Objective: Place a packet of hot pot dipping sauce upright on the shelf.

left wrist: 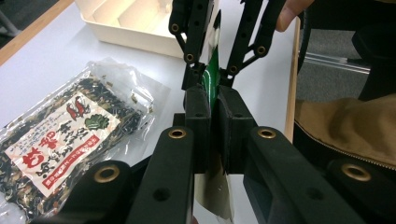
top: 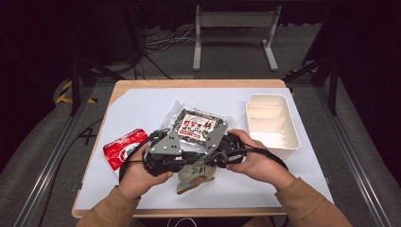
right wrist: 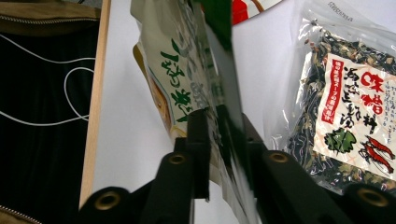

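Gripping: both grippers are pinching one small snack pouch (top: 195, 176) between them, holding it above the white sheet (top: 142, 113) near the table's front edge.
Left gripper (left wrist: 212, 119): its jaws are clamping the pouch's edge.
Right gripper (right wrist: 223, 140): its jaws are closing on the pouch's foil, which is lying between the pads.
Done: both holds are looking set.
Left: tearing or pulling it open is not yet showing; the seam is looking whole.
Around: seaweed packet (top: 196, 126) just beyond, red packet (top: 124, 147) to the left, divided tray (top: 272, 124) waiting unfilled.

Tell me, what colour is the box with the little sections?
Cream-white box, clearest in the high view.
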The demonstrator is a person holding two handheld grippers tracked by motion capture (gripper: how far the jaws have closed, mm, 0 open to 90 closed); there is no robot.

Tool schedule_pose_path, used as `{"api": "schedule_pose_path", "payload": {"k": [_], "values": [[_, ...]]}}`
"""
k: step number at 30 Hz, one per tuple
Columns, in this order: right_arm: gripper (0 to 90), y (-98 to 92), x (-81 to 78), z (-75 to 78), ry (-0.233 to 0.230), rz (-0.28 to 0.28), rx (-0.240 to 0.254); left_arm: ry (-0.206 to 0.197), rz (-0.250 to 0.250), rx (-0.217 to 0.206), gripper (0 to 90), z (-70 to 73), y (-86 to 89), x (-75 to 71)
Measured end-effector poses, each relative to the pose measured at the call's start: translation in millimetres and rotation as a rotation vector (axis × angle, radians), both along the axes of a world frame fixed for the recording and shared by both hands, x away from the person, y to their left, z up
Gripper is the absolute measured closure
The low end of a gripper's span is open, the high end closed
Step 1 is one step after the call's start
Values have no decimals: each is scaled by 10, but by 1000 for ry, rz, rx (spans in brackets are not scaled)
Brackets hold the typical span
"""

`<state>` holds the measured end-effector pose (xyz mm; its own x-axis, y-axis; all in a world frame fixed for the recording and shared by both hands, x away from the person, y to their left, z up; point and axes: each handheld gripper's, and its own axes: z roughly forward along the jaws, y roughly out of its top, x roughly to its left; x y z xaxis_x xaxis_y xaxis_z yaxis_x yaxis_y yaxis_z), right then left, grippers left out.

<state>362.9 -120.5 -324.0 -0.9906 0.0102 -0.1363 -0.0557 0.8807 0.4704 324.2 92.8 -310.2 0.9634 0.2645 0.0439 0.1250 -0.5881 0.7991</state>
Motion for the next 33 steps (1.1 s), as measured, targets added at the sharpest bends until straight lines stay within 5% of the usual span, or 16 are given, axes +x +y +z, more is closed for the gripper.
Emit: {"api": "schedule_pose_path", "payload": {"k": [12,17,22,33], "values": [[890,-1,-20,46,4,7,-6,13,6,-29,813,-1,31,23],[892,-22,-22,112,7,-1,-22,11,8,-58,694,-8,47,38],[892,-82,-1,143,11,-25,-44,66,10,-152,563,18,160,89],[891,-282,69,430,-26,-76,-48,34,62,-181,329,31,307,103]]}}
